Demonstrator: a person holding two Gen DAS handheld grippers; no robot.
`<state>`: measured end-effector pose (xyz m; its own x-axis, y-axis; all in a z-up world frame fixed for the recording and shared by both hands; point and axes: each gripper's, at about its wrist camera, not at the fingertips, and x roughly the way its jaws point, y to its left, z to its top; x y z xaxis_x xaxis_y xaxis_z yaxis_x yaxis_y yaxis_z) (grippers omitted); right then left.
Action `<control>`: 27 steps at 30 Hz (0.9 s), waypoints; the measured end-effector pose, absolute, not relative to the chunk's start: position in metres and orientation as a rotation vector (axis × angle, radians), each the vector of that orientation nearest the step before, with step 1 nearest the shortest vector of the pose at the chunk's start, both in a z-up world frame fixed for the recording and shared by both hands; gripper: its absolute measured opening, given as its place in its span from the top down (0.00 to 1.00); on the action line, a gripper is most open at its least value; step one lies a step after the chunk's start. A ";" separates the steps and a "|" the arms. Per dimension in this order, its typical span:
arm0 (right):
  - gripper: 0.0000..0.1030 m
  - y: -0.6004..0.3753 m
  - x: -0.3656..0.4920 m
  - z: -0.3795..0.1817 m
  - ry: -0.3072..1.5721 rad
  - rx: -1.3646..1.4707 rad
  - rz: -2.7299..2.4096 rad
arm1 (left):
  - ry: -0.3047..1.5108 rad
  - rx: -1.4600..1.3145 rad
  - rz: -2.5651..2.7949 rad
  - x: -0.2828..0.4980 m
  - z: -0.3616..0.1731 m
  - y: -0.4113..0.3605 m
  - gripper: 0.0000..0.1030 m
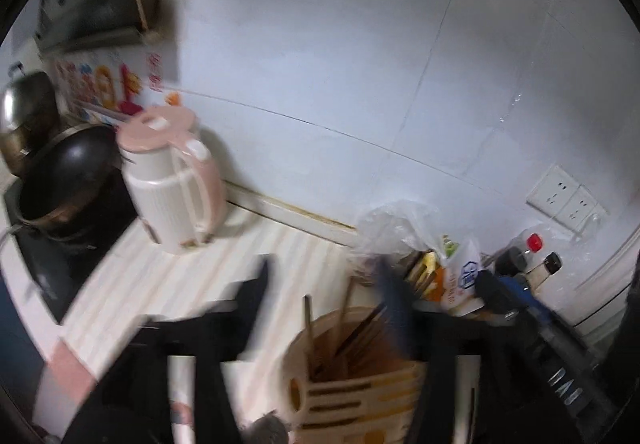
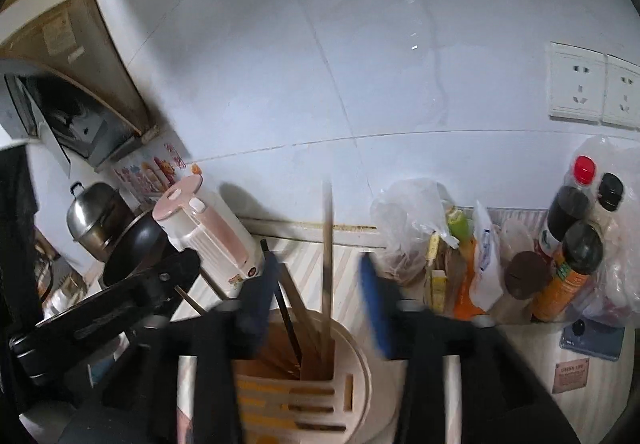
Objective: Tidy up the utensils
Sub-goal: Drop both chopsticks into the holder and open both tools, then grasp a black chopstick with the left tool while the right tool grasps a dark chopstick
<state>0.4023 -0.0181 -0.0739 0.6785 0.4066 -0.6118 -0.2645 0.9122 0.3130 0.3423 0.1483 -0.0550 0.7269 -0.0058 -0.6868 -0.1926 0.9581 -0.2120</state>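
Currently the right gripper (image 2: 320, 296) hovers over the slotted beige utensil holder (image 2: 320, 396) on the striped counter (image 2: 352, 256), jaws spread with nothing between them, straddling the upright wooden chopsticks (image 2: 327, 256) inside, probably for sorting. Left gripper (image 1: 328, 304), blurred, also stands spread, just beside the holder's smooth plastic rim, likely steadying it

Motion-blurred utensil holder (image 1: 352, 376) cut off below — chopsticks' (image 2: 327, 264) lower ends hidden inside.
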 end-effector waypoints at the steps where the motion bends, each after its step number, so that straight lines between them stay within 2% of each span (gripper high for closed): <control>1: 0.51 -0.024 0.400 -0.070 0.738 0.216 0.379 | 0.744 -0.282 0.124 0.335 -0.051 0.150 0.20; 4: 0.47 -0.038 0.392 -0.059 0.751 0.230 0.351 | 0.771 -0.279 0.155 0.318 -0.048 0.151 0.16; 5: 0.46 -0.044 0.387 -0.056 0.759 0.227 0.331 | 0.786 -0.268 0.170 0.315 -0.049 0.150 0.07; 7: 0.41 -0.055 0.378 -0.052 0.769 0.216 0.300 | 0.800 -0.245 0.203 0.304 -0.051 0.145 0.00; 9: 0.36 -0.069 0.367 -0.050 0.793 0.207 0.263 | 0.808 -0.226 0.224 0.292 -0.056 0.138 0.00; 13: 0.17 -0.108 0.346 -0.057 0.839 0.228 0.204 | 0.853 -0.235 0.201 0.272 -0.072 0.114 0.00; 15: 0.15 -0.131 0.336 -0.065 0.873 0.234 0.157 | 0.884 -0.238 0.161 0.265 -0.080 0.097 0.00; 20: 0.15 -0.187 0.317 -0.098 0.960 0.198 0.044 | 0.982 -0.174 0.088 0.259 -0.120 0.039 0.00; 24: 0.15 -0.227 0.307 -0.146 1.085 0.172 -0.023 | 1.097 -0.136 0.034 0.263 -0.170 -0.005 0.00; 26: 0.23 -0.243 0.303 -0.172 1.146 0.181 -0.038 | 1.167 -0.120 0.003 0.266 -0.199 -0.028 0.01; 27: 0.35 -0.250 0.301 -0.188 1.187 0.187 -0.038 | 1.194 -0.112 -0.004 0.267 -0.211 -0.038 0.01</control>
<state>0.3011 -0.2503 -0.1884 0.3754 0.0689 -0.9243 0.1279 0.9838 0.1252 0.2666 -0.0380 -0.2112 0.3691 -0.0620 -0.9273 -0.0564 0.9944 -0.0890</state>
